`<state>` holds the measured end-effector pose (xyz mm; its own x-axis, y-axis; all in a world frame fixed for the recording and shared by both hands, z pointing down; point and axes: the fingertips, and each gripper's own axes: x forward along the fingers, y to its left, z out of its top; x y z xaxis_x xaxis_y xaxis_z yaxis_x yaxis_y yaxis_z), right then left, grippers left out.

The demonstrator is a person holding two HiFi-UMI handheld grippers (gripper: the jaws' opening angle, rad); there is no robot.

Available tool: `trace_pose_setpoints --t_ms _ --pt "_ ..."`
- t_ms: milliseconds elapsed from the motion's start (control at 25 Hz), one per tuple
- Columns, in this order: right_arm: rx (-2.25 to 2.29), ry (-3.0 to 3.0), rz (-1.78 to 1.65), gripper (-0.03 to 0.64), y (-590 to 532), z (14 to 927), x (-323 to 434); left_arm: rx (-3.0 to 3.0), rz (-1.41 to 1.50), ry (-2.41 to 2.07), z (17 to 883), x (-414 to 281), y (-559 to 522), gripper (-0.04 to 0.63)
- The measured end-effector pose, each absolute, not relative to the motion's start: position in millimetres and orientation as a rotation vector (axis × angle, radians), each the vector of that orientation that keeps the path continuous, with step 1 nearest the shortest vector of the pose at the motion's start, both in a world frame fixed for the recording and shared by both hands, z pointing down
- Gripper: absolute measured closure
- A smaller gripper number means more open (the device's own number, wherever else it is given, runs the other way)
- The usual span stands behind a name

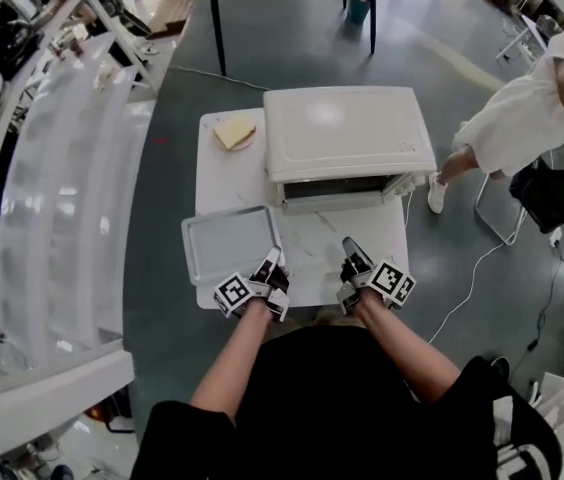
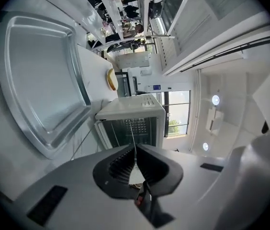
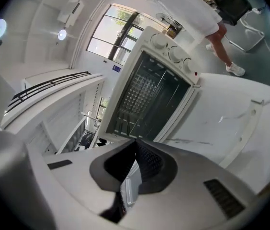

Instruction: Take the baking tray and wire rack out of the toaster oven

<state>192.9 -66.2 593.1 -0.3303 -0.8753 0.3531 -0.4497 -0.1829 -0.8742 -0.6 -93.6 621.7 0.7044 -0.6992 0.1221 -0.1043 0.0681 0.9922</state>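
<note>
Both grippers, left [image 1: 275,257] and right [image 1: 350,247], are held shut and empty at the table's [image 1: 312,230] near edge, the baking tray [image 1: 227,248] is laid out left of the toaster oven [image 1: 342,133], whose glass door [image 3: 147,97] should be lowered fully so the wire rack, presumably inside, is slid out level.

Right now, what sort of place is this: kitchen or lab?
Probably a lab or workshop: the toaster oven sits on a small white table on bare grey floor, a loose cable trails beside it, and equipment racks stand at left.
</note>
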Motion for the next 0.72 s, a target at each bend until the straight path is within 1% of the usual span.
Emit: trace_pose_setpoints --t_ms 240,480,720 --pt "-1.537 1.650 -1.517 0.594 -76 597 252 1.443 -0.499 -0.728 621 53 -119 0.565" --pt "-1.533 1.630 -1.493 0.594 -99 599 297 1.451 -0.525 -0.836 623 78 -141 0.565" --pt "-1.534 1.604 -1.471 0.591 -133 601 333 1.472 -0.575 -0.792 625 111 -167 0.563"
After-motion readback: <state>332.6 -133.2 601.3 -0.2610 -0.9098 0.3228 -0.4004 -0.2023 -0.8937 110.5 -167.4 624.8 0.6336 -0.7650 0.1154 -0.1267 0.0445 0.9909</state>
